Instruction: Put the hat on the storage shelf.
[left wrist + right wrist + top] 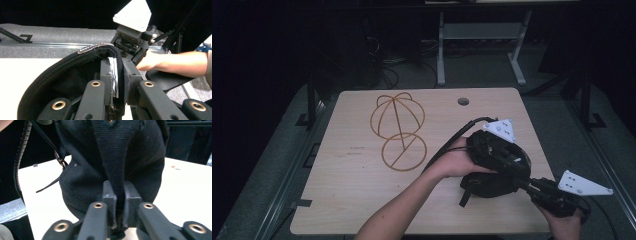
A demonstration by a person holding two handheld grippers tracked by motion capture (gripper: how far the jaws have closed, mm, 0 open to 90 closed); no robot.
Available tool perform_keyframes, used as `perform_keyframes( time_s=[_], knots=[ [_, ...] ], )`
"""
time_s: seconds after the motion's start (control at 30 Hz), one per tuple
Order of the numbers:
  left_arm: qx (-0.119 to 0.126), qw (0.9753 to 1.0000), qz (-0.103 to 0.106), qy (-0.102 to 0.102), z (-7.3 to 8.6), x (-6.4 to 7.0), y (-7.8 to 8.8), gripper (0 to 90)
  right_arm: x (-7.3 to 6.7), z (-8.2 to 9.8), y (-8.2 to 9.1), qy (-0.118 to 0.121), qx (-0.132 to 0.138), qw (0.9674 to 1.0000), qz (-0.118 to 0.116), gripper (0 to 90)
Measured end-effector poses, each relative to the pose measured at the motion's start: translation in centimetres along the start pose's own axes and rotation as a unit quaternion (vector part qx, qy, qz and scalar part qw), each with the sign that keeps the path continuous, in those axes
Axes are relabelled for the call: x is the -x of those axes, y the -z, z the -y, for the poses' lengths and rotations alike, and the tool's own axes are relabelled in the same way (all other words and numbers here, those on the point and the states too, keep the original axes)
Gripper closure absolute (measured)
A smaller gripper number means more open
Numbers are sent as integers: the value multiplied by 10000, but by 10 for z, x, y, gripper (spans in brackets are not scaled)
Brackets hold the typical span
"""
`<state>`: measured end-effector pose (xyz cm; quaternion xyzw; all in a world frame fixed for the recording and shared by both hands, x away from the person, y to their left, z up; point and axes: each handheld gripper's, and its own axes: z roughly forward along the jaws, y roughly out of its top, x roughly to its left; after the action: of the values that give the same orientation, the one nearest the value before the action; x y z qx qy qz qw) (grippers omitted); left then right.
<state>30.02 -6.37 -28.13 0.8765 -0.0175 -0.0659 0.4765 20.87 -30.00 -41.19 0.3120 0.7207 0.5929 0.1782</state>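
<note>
Item: black cap (489, 182), cloth, with a thin strap and small buckle hanging from one side; held just above the right half of the wooden table (347, 200), between the two grippers. Left gripper (119, 82) — jaws closed tight on the cap's rim, pinching the band and a white label; in the high view it sits over the cap in the person's left hand (457, 162), grey three-cornered plate uppermost. Right gripper (120, 195) — jaws closed on a pinched fold of the cap's black cloth, the body of the cap bulging beyond them; it enters from the table's right front corner. Also on the table: a wire cap frame (398, 131), domed ribs joined to a flat ring, lying well apart to the left; a round hole (463, 101) near the far edge.
</note>
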Motion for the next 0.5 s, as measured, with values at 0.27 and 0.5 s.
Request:
perform_keyframes(
  time_s=[0.27, 0.5],
  knots=[
    [-21, 9998, -103, 145, 8, -6, 8, 801, 0, -4, -2, -60, -74, 9999, -59, 871],
    [-198, 9984, -525, 110, 12, -5, 18, 756, 2, -11, -1, -98, -161, 9998, -2, 873]
  ],
)
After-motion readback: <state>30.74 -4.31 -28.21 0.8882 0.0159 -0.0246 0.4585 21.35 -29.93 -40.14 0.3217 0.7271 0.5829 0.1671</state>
